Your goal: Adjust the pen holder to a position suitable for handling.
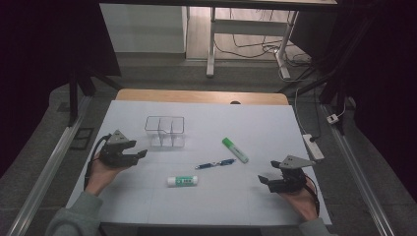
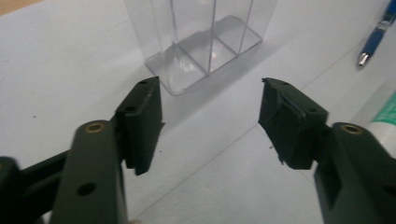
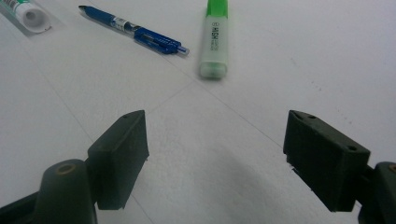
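left gripper jaws spread, empty; faces clear bin just ahead | right gripper jaws spread, empty | pen, highlighter, glue stick between them | white sheet on table; dark room | bin compartments empty

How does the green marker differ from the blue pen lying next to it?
The green marker is thick, with a pale body; the blue pen is slim and dark blue. In the high view the marker lies farther right, the pen more central. Both lie flat on the white table, untouched.
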The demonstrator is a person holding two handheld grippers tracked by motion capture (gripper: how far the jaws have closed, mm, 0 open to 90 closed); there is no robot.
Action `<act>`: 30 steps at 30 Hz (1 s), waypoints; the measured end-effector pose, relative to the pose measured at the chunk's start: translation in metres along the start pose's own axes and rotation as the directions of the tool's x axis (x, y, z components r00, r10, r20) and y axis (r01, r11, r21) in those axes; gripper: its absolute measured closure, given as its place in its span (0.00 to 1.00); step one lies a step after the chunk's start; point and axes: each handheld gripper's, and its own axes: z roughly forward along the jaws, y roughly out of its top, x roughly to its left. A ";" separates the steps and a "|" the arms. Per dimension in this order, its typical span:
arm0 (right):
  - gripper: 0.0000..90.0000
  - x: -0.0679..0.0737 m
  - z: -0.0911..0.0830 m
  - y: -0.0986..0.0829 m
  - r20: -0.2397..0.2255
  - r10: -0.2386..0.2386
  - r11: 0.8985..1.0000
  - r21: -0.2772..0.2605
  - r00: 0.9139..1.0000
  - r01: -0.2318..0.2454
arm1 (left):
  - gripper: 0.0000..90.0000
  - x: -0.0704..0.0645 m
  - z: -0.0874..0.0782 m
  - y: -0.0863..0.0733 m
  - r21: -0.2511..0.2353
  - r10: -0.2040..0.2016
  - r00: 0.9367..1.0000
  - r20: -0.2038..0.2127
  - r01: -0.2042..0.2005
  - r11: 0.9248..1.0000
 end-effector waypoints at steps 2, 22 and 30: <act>0.24 0.000 0.000 0.000 -0.001 -0.001 1.000 0.005 1.000 0.001 | 0.52 0.001 -0.001 0.001 -0.006 -0.002 1.000 -0.013 0.001 1.000; 0.24 -0.001 0.001 -0.002 0.000 0.003 1.000 0.018 1.000 -0.003 | 0.99 0.028 0.012 0.006 0.003 -0.068 0.997 -0.044 0.068 0.998; 0.24 -0.001 0.001 -0.002 0.004 0.002 1.000 0.024 1.000 -0.002 | 0.99 0.039 0.025 0.007 0.025 -0.094 0.995 -0.045 0.095 0.995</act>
